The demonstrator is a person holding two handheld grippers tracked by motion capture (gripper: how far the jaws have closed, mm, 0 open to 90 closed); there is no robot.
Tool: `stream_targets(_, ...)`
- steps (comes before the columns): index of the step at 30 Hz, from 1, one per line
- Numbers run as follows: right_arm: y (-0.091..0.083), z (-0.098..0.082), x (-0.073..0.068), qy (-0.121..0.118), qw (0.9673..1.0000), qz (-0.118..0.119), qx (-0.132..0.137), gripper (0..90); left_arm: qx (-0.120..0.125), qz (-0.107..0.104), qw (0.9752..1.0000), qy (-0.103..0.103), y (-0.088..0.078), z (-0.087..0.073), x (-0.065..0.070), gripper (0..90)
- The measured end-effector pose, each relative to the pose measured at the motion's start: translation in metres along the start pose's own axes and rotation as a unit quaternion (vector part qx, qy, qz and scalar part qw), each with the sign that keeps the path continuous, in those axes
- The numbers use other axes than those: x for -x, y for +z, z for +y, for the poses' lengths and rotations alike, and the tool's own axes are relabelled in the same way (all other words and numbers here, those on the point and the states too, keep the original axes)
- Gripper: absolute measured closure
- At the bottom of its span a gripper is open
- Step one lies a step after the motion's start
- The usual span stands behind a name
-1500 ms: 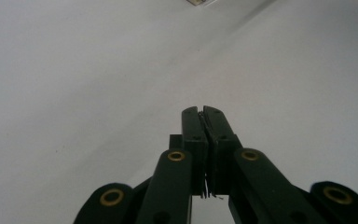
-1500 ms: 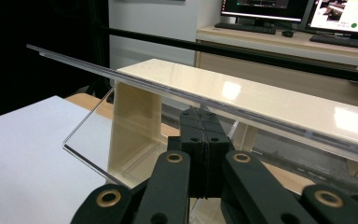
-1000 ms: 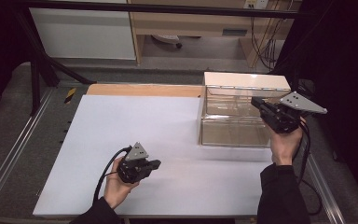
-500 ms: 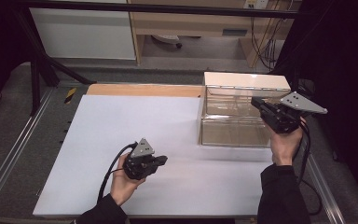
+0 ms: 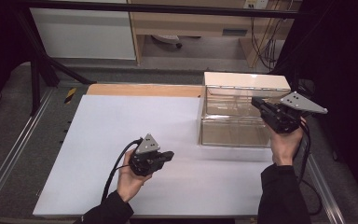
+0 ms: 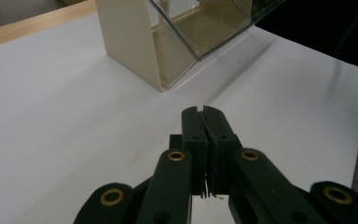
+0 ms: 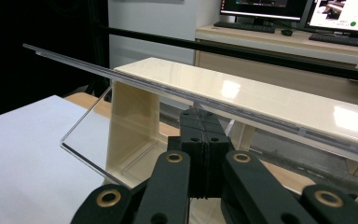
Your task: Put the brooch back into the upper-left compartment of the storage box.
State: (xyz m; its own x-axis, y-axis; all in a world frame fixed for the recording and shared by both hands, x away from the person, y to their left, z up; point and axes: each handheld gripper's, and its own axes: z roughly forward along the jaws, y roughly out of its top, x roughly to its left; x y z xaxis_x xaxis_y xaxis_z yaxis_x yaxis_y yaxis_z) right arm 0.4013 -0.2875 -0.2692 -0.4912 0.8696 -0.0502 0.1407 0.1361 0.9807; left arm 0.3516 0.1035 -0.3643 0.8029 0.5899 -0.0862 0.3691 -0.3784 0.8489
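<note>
The left gripper (image 6: 203, 112) is seen from behind, its two black jaws pressed together with nothing held between them. They are raised over a white table surface (image 6: 51, 116) and pointed toward the near corner of a cream-coloured cabinet (image 6: 135, 42) — a unit fitted with a clear panel (image 6: 209, 23) through which a shelf inside can be made out. The cabinet is set on the white surface, apart from the jaw tips. A wooden strip (image 6: 32, 25) is seen along the far edge — beyond it, a dark floor.
</note>
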Motion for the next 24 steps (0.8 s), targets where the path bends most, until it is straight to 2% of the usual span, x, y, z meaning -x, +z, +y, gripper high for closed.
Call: stream_targets(24,0.000,0.000,0.000,0.000,1.0000,0.000,-0.001,90.0,0.049,-0.006,0.9988,0.009,0.015,0.043,0.013,88.1)
